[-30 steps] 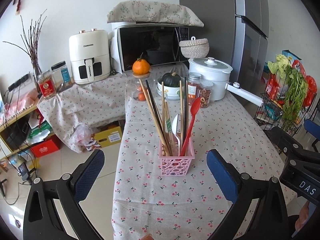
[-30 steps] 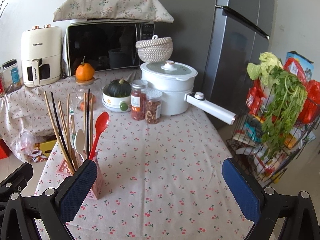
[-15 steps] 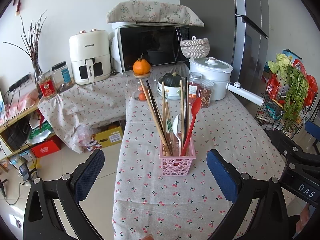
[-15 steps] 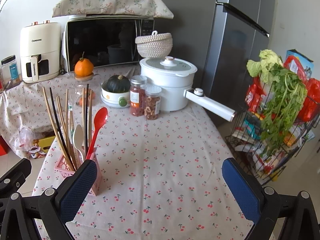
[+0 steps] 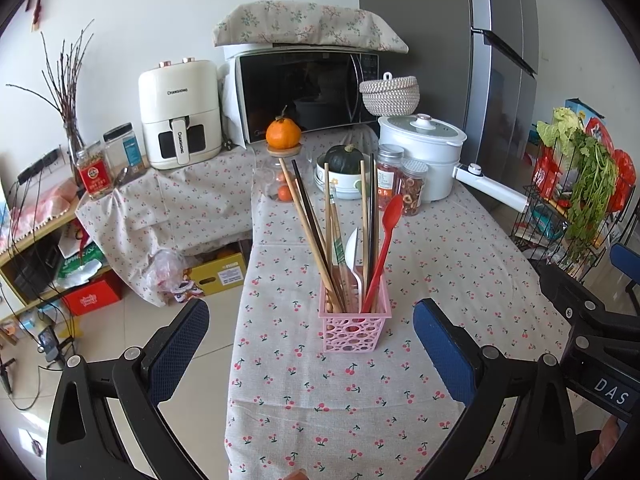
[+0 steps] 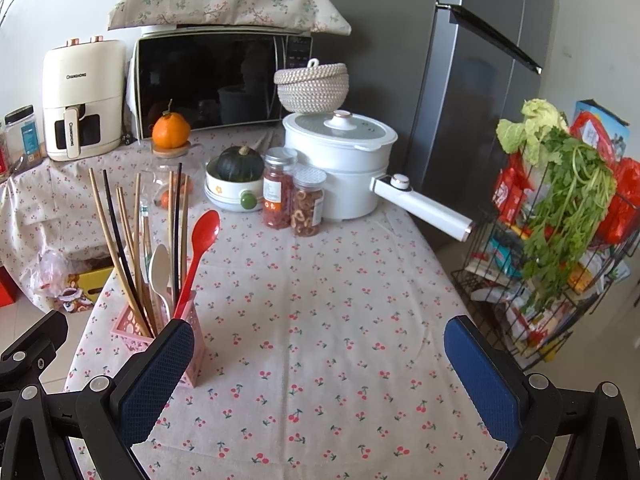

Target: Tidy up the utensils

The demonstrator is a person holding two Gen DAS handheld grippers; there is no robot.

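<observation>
A pink perforated basket (image 5: 354,326) stands upright on the cherry-print tablecloth (image 5: 460,264). It holds several wooden and black chopsticks (image 5: 310,228), a white spoon (image 5: 353,250) and a red spoon (image 5: 384,248). My left gripper (image 5: 312,344) is open and empty, just in front of the basket. In the right wrist view the basket (image 6: 132,326) sits at the lower left, partly behind my left finger. Its red spoon (image 6: 198,254) and chopsticks (image 6: 120,240) stick up. My right gripper (image 6: 320,372) is open and empty above bare cloth.
At the table's far end stand a white pot with a long handle (image 6: 344,160), two jars (image 6: 296,200), a bowl with a green squash (image 6: 238,184) and an orange (image 5: 283,134). Behind are a microwave (image 5: 304,92) and an air fryer (image 5: 180,114). A wire rack with greens (image 6: 560,216) stands right.
Both grippers have drawn back and risen slightly, so the basket sits a little farther away in both views. The basket and utensils have not moved.
</observation>
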